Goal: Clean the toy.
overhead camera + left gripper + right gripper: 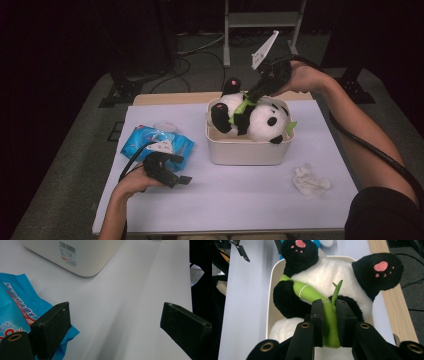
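A black and white plush panda (pixel 255 118) lies on its back in a cream bin (pixel 247 149) at mid-table. It carries a green bamboo stalk (pixel 317 296) across its chest. My right gripper (pixel 329 307) is shut on that stalk, one pad on each side; in the high view the right gripper (pixel 252 95) reaches down from the bin's far side. My left gripper (pixel 182 179) rests low at the front left, jaws wide apart over bare table, beside a blue wipes packet (pixel 156 141). The left gripper (pixel 113 320) holds nothing; the packet (pixel 17 302) lies by its left jaw.
A crumpled white tissue (pixel 310 181) lies at the front right of the white tabletop (pixel 235 195). The bin's labelled wall (pixel 82 257) stands ahead of the left gripper. A metal stand (pixel 262 22) and cables sit on the floor beyond the table.
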